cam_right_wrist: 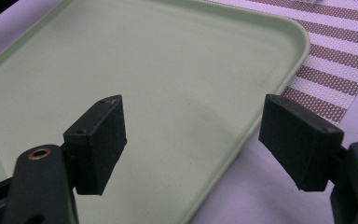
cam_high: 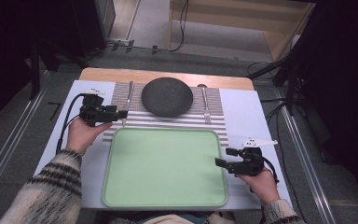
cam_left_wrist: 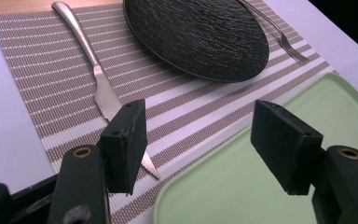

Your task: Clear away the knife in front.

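Our left gripper (cam_left_wrist: 200, 144) released above the striped placemat (cam_left_wrist: 42, 79), the knife (cam_left_wrist: 103, 91) lying just beneath its left jaw, beside the black plate (cam_left_wrist: 196, 37), our right gripper (cam_right_wrist: 193, 144) spread empty over the green tray's (cam_right_wrist: 121, 60) corner

The knife (cam_left_wrist: 99, 79) is a plain silver table knife lying flat on the striped placemat (cam_left_wrist: 51, 60), just left of the dark round plate (cam_left_wrist: 200, 37). Its handle points to the far edge of the surface; its serrated blade tip points to the near edge, close to the corner of the pale green tray (cam_left_wrist: 242, 186), not touching it.
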The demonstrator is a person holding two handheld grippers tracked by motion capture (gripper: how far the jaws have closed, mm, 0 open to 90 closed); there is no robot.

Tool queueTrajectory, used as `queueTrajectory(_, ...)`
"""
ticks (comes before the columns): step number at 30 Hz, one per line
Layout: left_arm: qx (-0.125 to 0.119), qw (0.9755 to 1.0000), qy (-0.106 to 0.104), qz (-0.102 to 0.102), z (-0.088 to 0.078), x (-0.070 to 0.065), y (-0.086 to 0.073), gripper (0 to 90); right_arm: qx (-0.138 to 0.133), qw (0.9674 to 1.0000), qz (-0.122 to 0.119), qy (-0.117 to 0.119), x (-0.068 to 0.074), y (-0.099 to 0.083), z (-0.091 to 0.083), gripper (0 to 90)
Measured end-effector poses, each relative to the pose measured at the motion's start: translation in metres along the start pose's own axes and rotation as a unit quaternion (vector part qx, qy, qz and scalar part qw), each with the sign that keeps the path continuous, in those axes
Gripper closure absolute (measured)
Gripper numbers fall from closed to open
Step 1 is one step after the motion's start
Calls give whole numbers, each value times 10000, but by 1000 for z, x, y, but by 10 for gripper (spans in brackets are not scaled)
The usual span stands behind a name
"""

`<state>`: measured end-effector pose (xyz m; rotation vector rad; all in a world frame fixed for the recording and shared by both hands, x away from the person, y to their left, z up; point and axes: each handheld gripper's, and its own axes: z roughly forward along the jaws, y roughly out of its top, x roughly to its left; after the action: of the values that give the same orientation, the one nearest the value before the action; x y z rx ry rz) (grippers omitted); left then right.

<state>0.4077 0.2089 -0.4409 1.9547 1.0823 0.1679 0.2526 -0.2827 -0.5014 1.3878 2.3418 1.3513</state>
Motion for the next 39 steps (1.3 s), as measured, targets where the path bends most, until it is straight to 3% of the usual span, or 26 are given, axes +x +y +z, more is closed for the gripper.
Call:
queueTrajectory(9, -45, 9996, 30, 272, 8, 6, 16, 369, -12, 10000, -3, 72, 0, 0, 0, 209)
queueTrajectory(20, -104, 9996, -21, 256, 21, 16, 29, 369, -8, 10000, -12, 83, 1, 0, 1, 209)
queueTrajectory(27, -56, 9995, 154, 255, 34, 24, 36, 376, -2, 10000, -26, 78, 0, 0, 1, 209)
queueTrajectory(35, -29, 9991, 222, 360, 48, 29, 43, 376, -3, 10000, -53, 56, 0, 0, 1, 209)
queueTrajectory(39, -19, 9992, 238, 311, 54, 33, 43, 376, -38, 10000, -42, 8, 0, 1, 0, 209)
